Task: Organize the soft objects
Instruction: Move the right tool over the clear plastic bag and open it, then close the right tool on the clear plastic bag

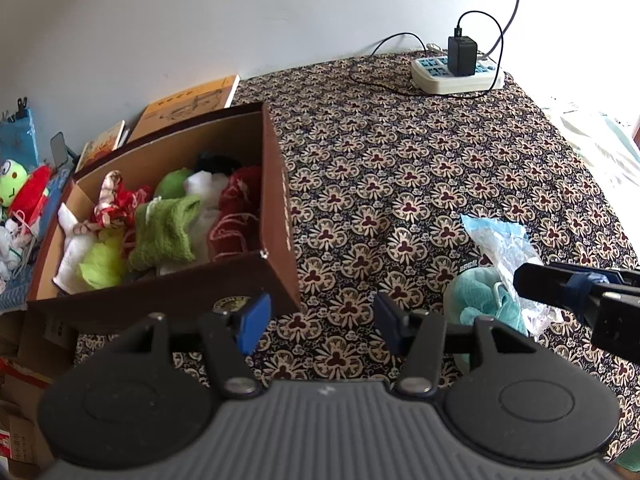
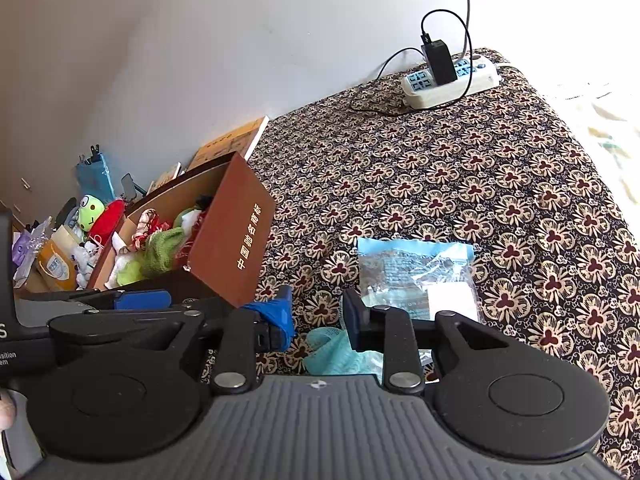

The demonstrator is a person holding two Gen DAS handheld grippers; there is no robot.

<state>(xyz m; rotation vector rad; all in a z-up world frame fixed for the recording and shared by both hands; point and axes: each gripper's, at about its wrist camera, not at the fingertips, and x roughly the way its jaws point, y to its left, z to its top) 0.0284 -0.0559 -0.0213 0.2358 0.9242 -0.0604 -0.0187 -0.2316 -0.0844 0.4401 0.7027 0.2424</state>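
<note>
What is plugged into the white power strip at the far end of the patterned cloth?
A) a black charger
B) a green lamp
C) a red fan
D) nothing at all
A: a black charger stands plugged into the power strip, its thin cable looping overhead.

White power strip (image 1: 456, 74) with black charger (image 1: 462, 56), books (image 1: 192, 100) by wall, patterned cloth (image 1: 400, 184)

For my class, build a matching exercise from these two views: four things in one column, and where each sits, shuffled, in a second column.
Things:
1. green towel
2. black charger
3. teal mesh sponge
4. frog plush

Places:
A. plugged into the power strip
B. outside the box, on its far side from the bedspread
C. inside the brown box
D. on the patterned bedspread, by the plastic bag

Pairs: 1-C, 2-A, 3-D, 4-B
</note>
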